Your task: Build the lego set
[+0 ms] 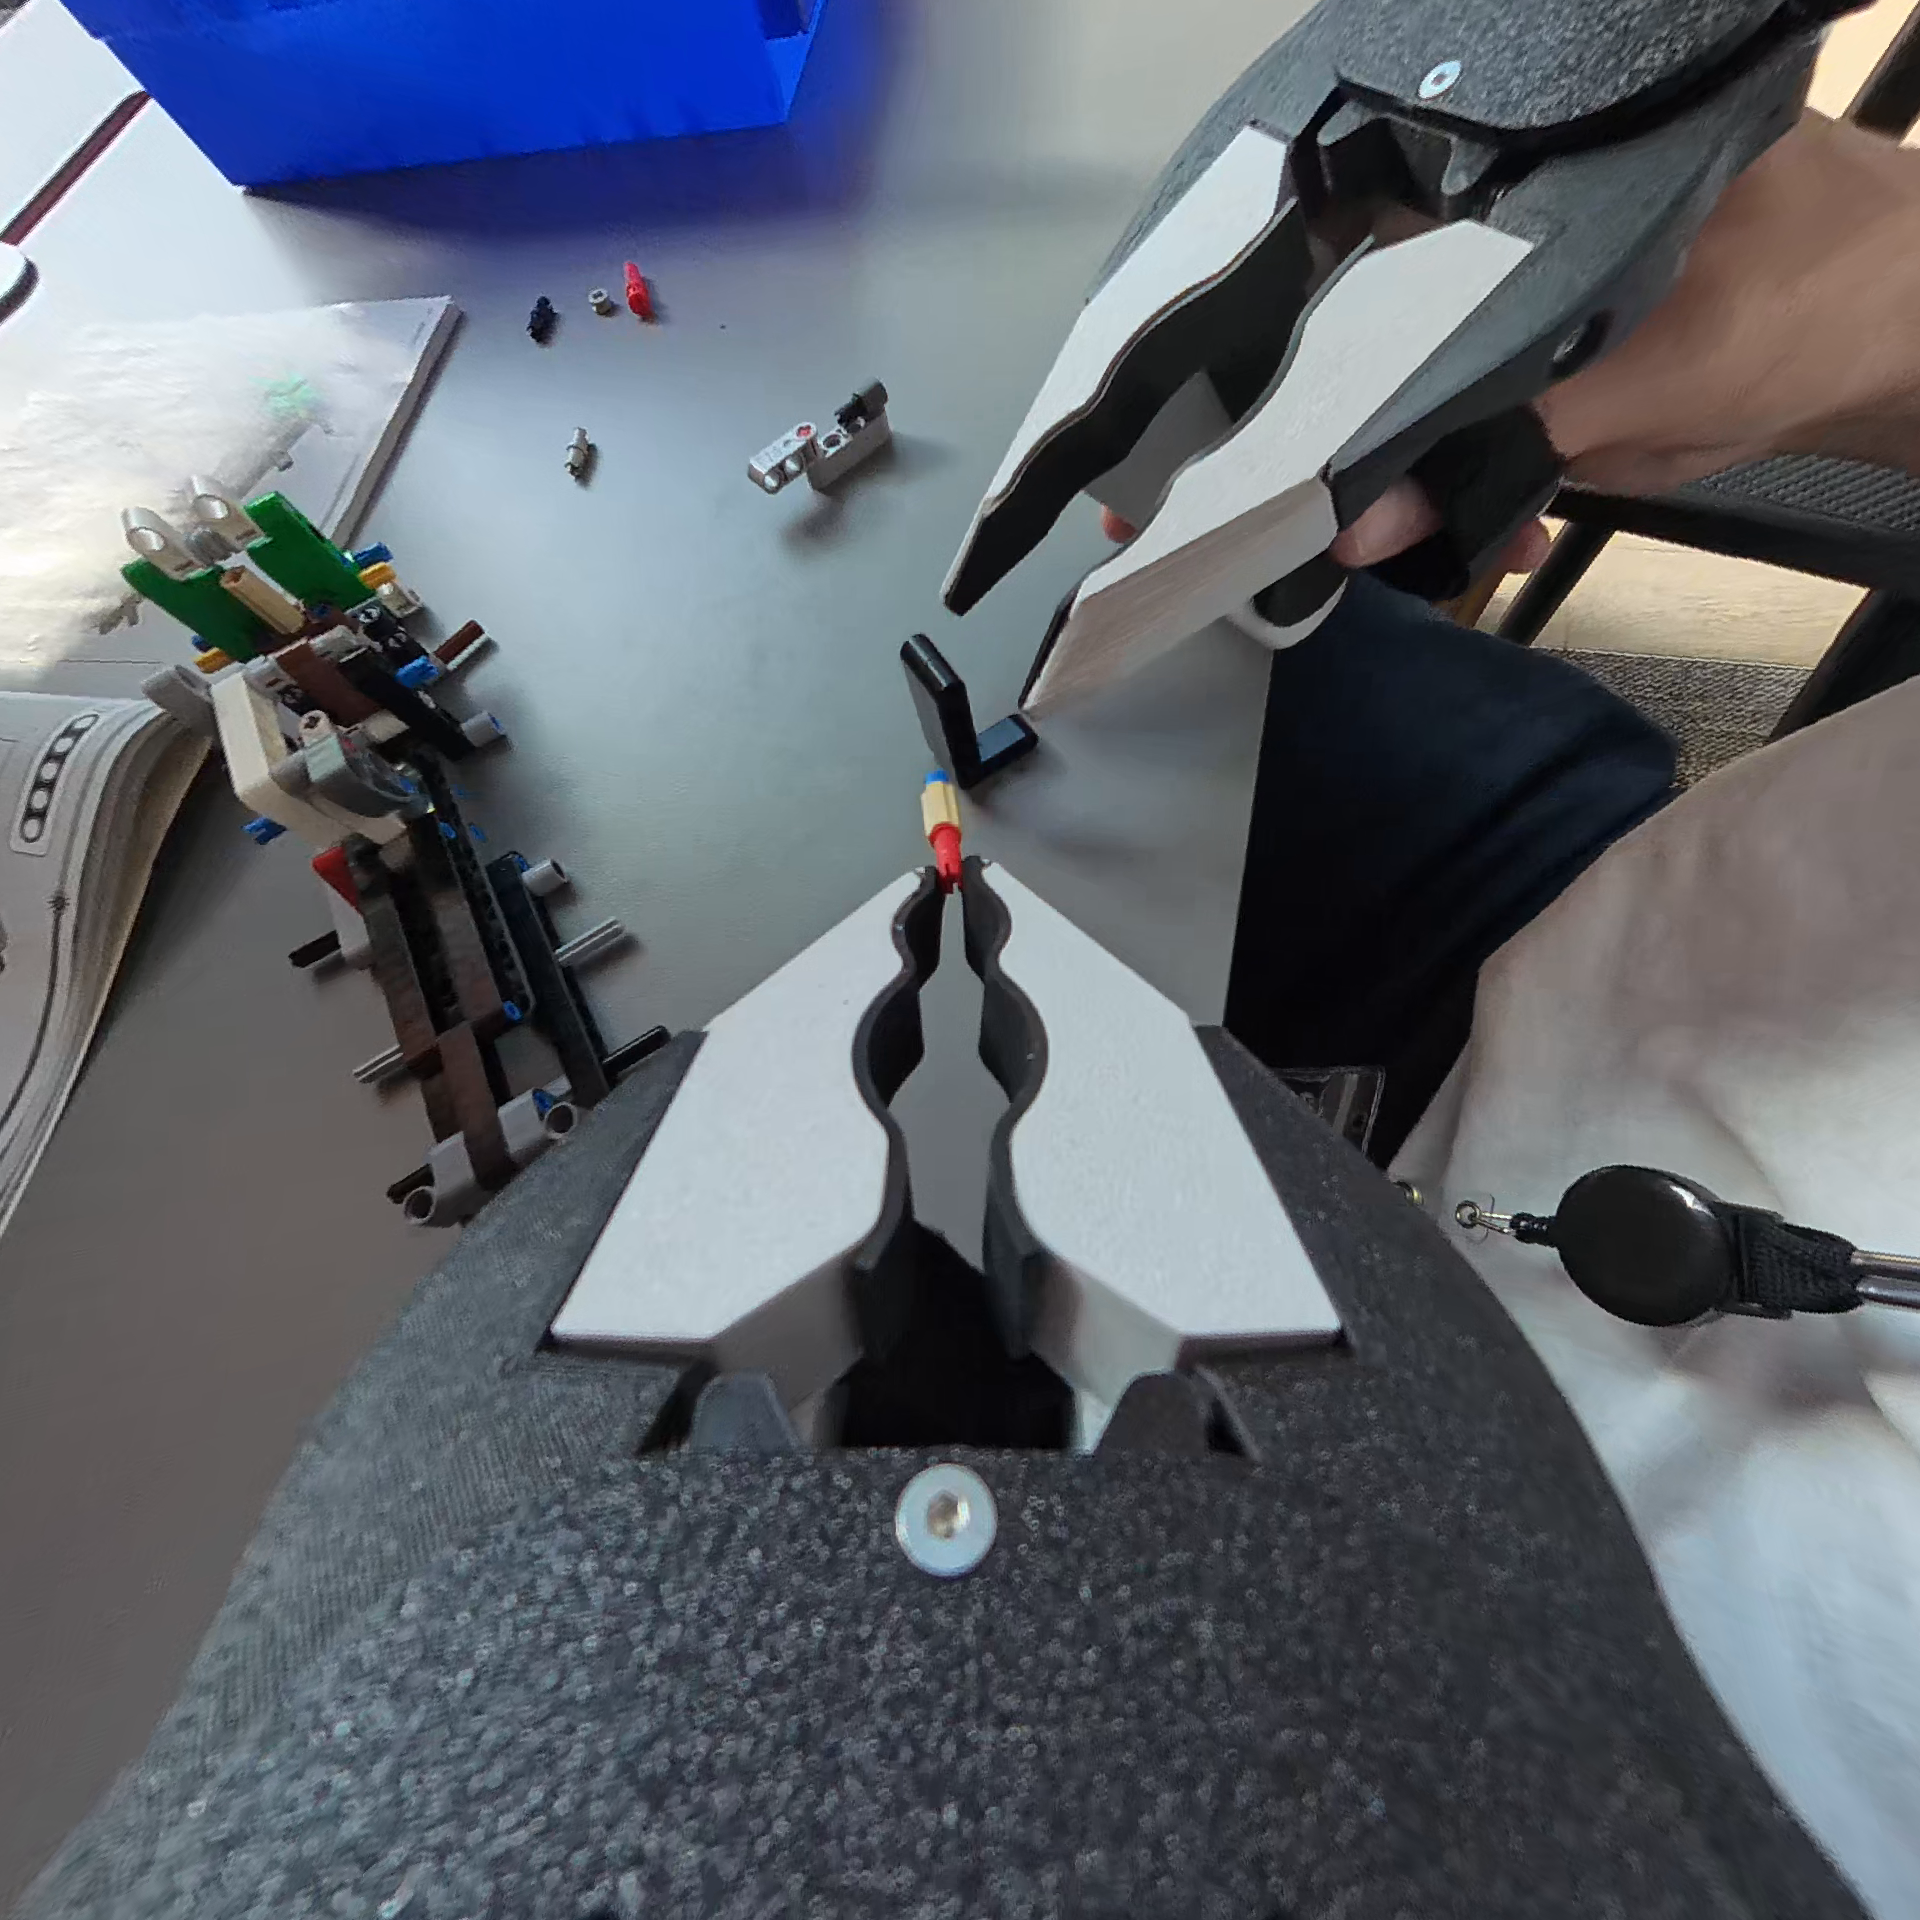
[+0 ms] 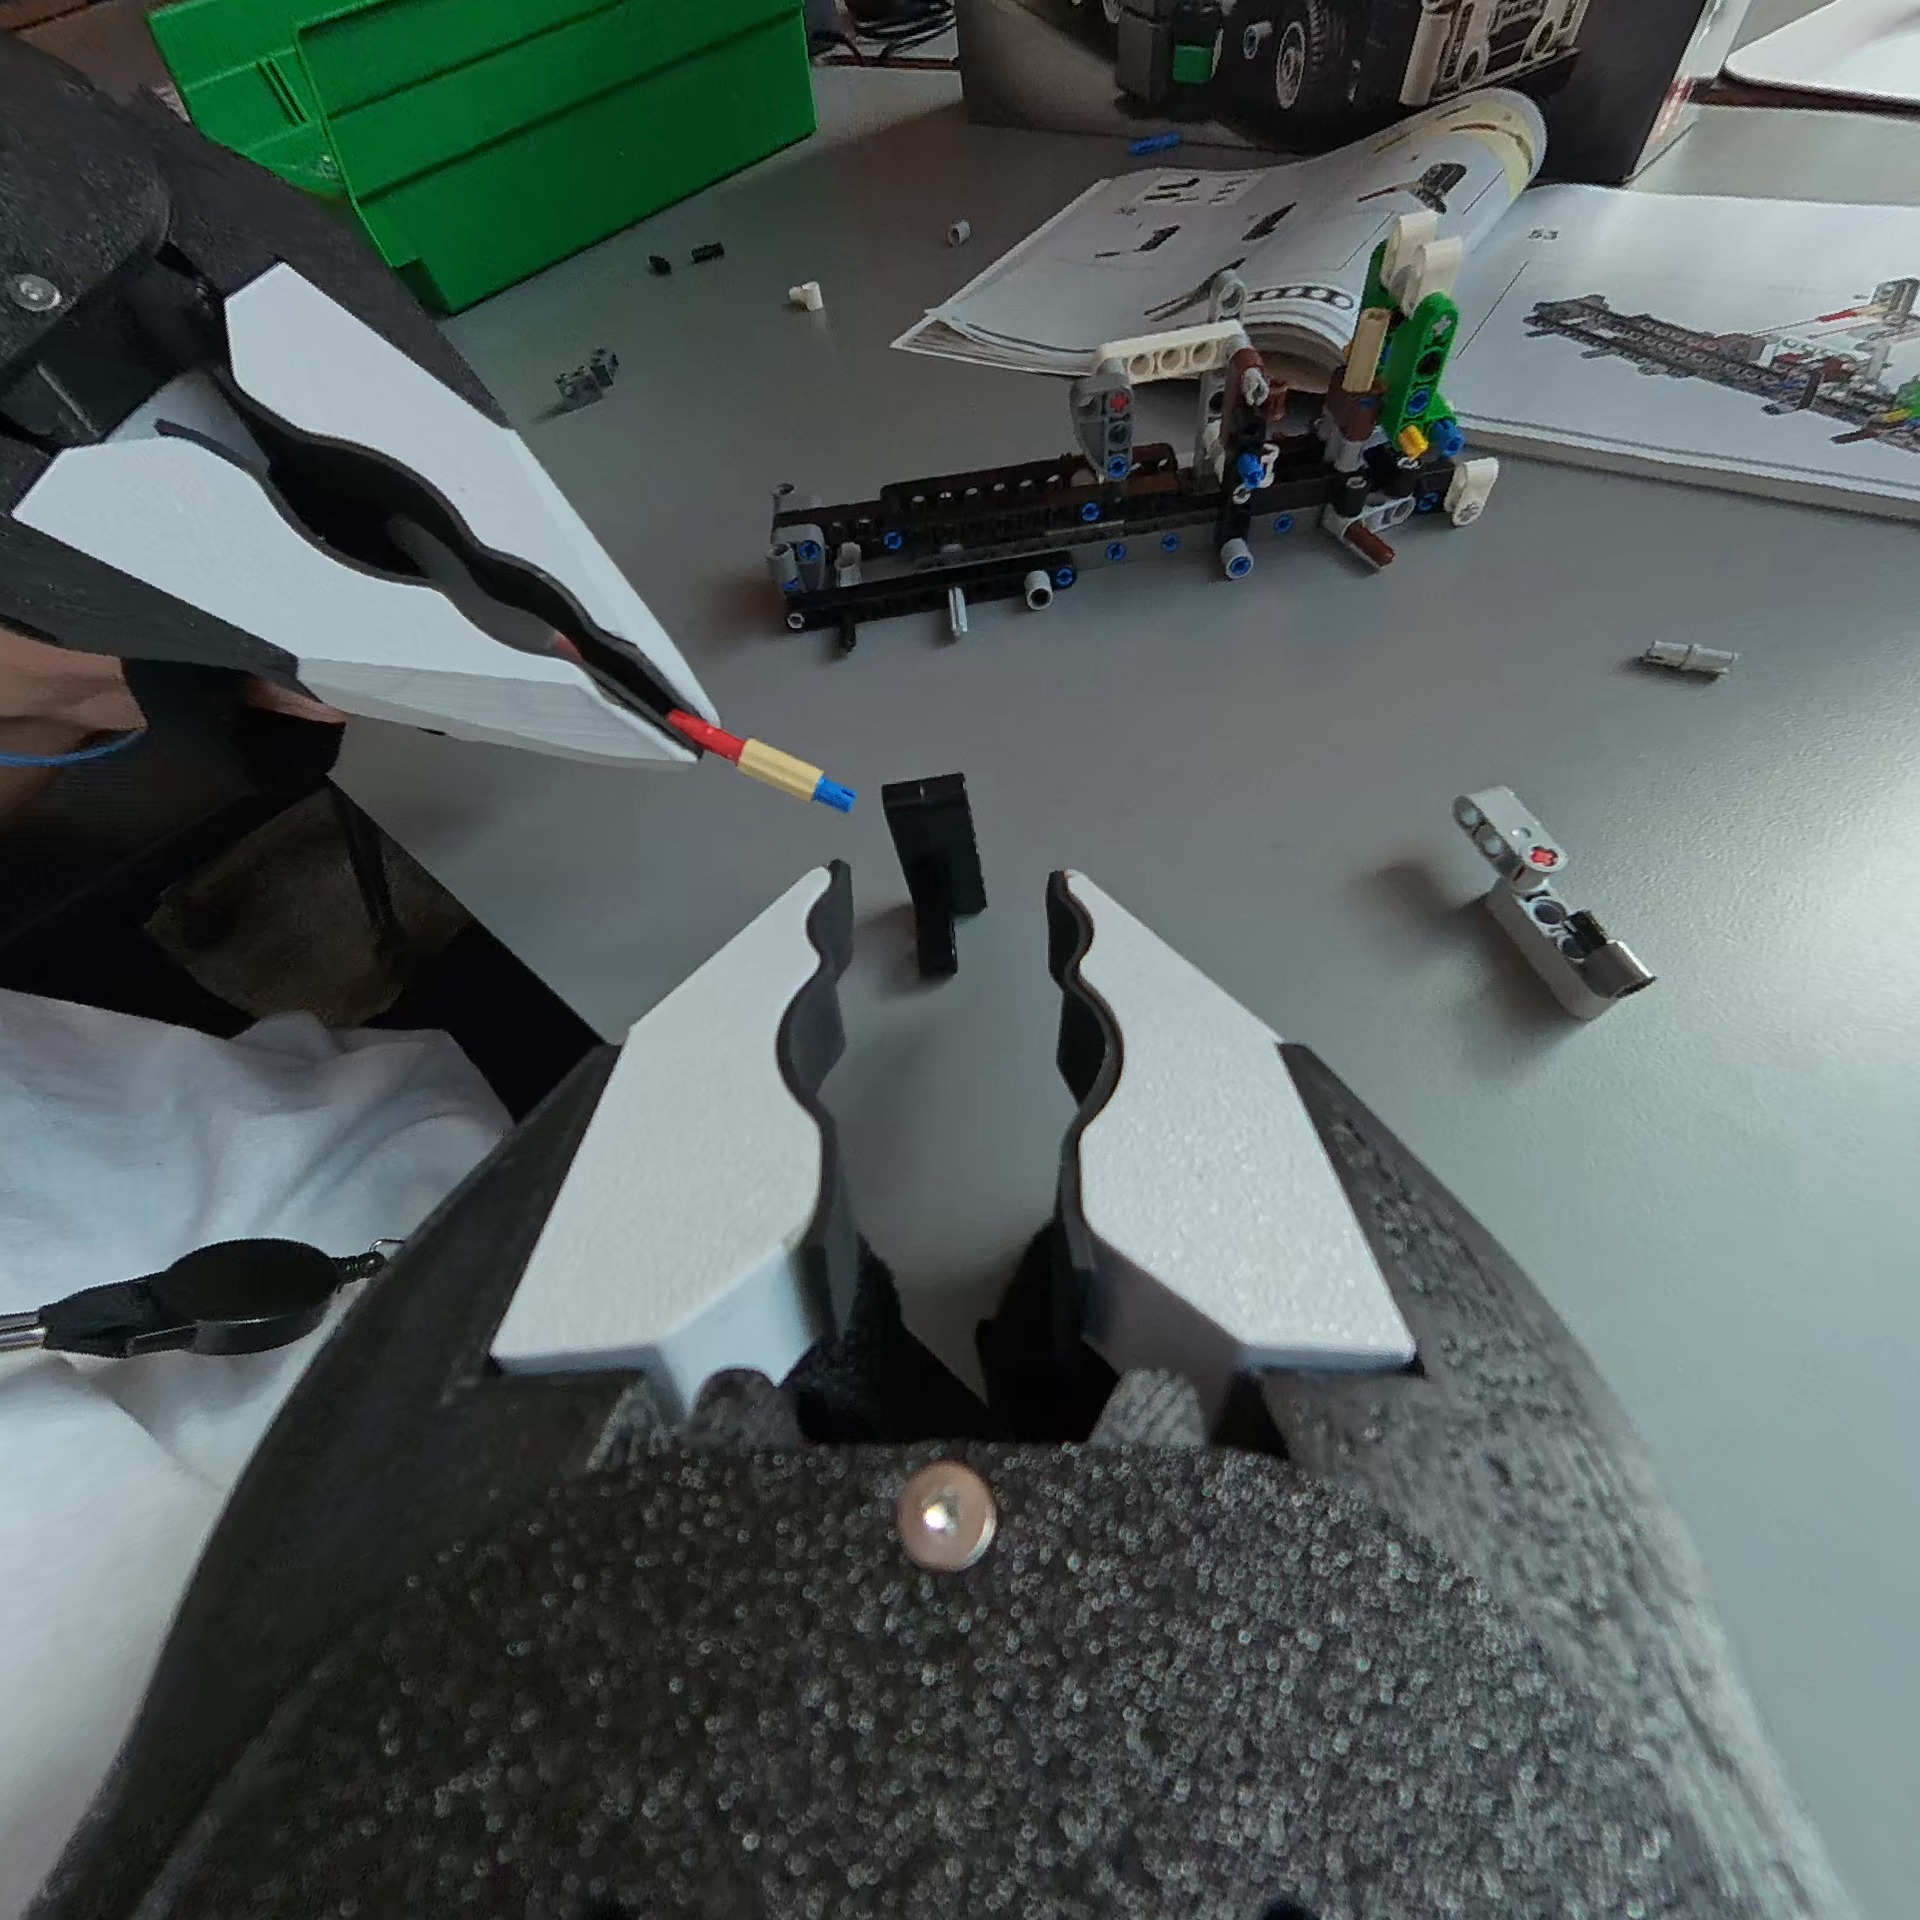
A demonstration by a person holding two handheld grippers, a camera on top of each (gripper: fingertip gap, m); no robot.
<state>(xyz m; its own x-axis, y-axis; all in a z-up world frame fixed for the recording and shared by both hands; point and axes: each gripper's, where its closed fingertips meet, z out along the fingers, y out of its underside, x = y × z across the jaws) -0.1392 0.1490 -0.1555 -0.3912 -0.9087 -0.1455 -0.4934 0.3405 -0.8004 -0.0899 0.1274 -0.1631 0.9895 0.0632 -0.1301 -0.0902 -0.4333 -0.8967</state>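
Note:
My left gripper (image 1: 948, 873) is shut on a small pin assembly (image 1: 940, 823) with a red axle, a tan sleeve and a blue tip; it also shows in the right wrist view (image 2: 774, 767). The blue tip points at a black L-shaped piece (image 1: 951, 712) standing on the grey table (image 1: 675, 623). My right gripper (image 2: 948, 883) is open and empty, its fingers on either side of the near end of that black piece (image 2: 935, 862). The right gripper also shows in the left wrist view (image 1: 1003, 644). The long partly built model (image 2: 1122, 499) lies farther back on the table.
A grey-white sub-assembly (image 2: 1548, 904) lies to the right. Open instruction booklets (image 2: 1662, 343) lie behind the model. A green bin (image 2: 499, 125) and a blue bin (image 1: 447, 83) stand at the table's far side. Small loose pins (image 1: 634, 291) are scattered about. The table edge and a person's lap are near the grippers. Some 6 cm of space lies between my two pairs of fingers.

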